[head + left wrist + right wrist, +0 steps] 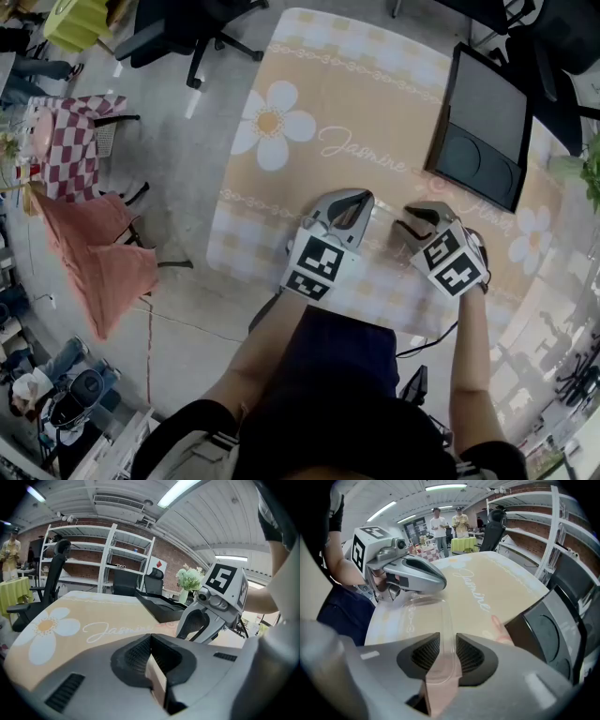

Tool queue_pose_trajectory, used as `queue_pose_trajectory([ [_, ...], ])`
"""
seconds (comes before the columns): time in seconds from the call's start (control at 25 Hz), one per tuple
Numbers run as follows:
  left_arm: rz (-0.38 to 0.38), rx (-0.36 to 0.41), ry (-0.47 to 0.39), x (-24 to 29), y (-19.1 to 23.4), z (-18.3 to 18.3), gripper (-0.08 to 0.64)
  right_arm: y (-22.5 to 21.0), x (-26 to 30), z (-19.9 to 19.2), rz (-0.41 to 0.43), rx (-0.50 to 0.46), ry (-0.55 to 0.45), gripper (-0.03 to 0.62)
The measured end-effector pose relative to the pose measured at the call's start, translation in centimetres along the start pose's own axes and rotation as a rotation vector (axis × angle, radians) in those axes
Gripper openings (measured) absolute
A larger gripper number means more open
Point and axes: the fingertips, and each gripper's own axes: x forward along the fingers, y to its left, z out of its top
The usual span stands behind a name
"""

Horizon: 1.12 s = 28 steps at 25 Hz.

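My right gripper (419, 218) hovers low over the near part of a peach tablecloth (356, 103) printed with a white flower and the word "Jasmine". Its jaws (447, 641) are shut on the edge of a clear plastic lid (425, 616), which reaches out toward the left gripper. My left gripper (349, 200) sits just to the left of it, its jaws (150, 640) shut with nothing seen between them. In the left gripper view the right gripper (213, 606) shows close by on the right.
A black tray (483, 127) with round recesses lies at the table's right side (555, 634). Office chairs (187, 28) stand beyond the far edge. On the left, a checkered table (66, 141) and pink cloth (98, 258). White shelves (93, 555) and two standing people (449, 524) are farther off.
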Motion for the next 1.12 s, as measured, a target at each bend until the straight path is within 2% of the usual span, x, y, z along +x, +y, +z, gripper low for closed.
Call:
queue_pose_trajectory([
  [0.4, -0.001, -0.001, 0.002, -0.6, 0.0, -0.4, 0.009, -0.2, 0.1, 0.0, -0.016, 0.008, 0.020, 0.091],
  [0.84, 0.003, 0.015, 0.005, -1.7, 0.2, -0.8, 0.009, -0.3, 0.4, 0.0, -0.080, -0.054, 0.064, 0.065],
  [1.12, -0.009, 0.043, -0.002, -2.7, -0.1, -0.7, 0.009, -0.2, -0.1, 0.0, -0.135, -0.049, 0.053, 0.066],
])
